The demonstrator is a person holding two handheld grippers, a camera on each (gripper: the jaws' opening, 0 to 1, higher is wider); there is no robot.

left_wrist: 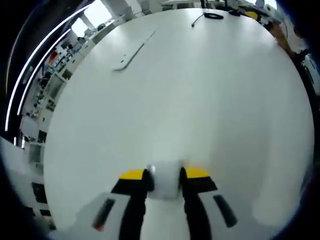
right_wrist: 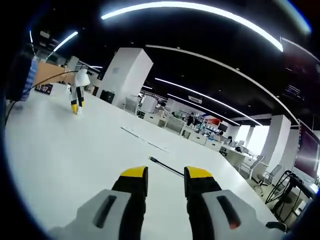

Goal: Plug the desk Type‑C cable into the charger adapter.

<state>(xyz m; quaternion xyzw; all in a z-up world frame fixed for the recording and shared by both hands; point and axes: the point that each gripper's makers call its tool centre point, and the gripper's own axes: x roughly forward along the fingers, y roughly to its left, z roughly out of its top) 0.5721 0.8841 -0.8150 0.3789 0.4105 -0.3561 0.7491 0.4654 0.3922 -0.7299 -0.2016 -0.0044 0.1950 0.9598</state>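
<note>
Left gripper [left_wrist: 164, 176] low over white tabletop [left_wrist: 200, 100], its 2 yellow-tipped jaws pinching a white adapter [left_wrist: 164, 184] between them; adapter body rounded, sitting at the jaw tips, resting on or just above the surface, cannot tell which. Further up the left gripper view, a pale flat strip [left_wrist: 132, 52] lying on the tabletop, well apart from the jaws. Near the far edge, a coiled black cord [left_wrist: 210, 16] beside other dark items too small to identify. Shelving and ceiling light strips visible beyond the tabletop's left edge. Right gripper [right_wrist: 165, 176] also above the tabletop [right_wrist: 65, 155], jaws spread with a clear gap and nothing between them. Black cable [right_wrist: 165, 167] lying flat on the surface just beyond the right jaw tips, running diagonally, its plug end [right_wrist: 152, 159] pointing up-left in the right gripper view; cable apart from both jaws. In the same view, far across the tabletop at upper left, the left gripper [right_wrist: 76, 105] seen pointing down at the surface with a white object at its top. Open office with columns, desks and ceiling strip lights in the background.
</note>
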